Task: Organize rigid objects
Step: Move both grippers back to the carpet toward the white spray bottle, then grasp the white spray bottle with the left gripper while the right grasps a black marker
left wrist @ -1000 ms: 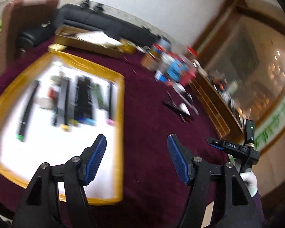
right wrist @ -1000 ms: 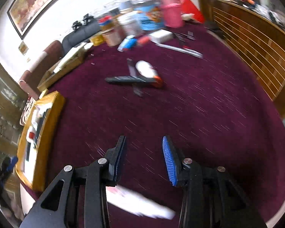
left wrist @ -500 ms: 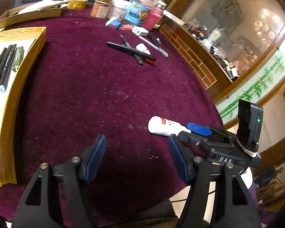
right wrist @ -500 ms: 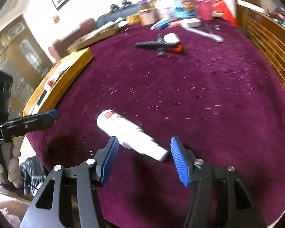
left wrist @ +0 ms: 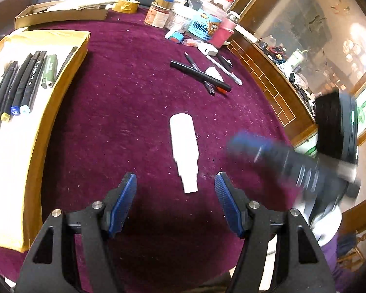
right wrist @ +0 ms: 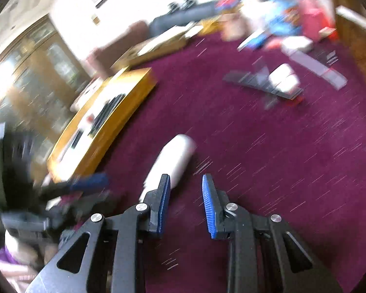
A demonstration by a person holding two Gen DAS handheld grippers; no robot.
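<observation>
A white tube (left wrist: pixel 184 146) lies on the purple cloth, its narrow end pointing at me. My left gripper (left wrist: pixel 175 180) hangs open just in front of it, the narrow end reaching in between the fingertips without touching them. The right gripper (right wrist: pixel 185 183) is blurred; its jaws are closing with nothing between them and a gap still shows. In the right wrist view the white tube (right wrist: pixel 173 161) lies just left of its left finger. The right gripper (left wrist: pixel 268 151) shows as a blur right of the tube in the left wrist view. A yellow-rimmed tray (left wrist: pixel 61 92) holds several markers (left wrist: pixel 24 83).
A heap of pens and a white item (left wrist: pixel 202 75) lies farther back on the cloth. Jars and containers (left wrist: pixel 202 24), a tape roll (left wrist: pixel 124 6) and a cardboard box (left wrist: pixel 61 12) line the far edge. A wooden ledge (left wrist: pixel 268 78) borders the right side.
The left gripper swung from over the tray to the white tube. The tube, earlier between the right jaws, now lies left of them, turned lengthwise. The right jaws have narrowed.
</observation>
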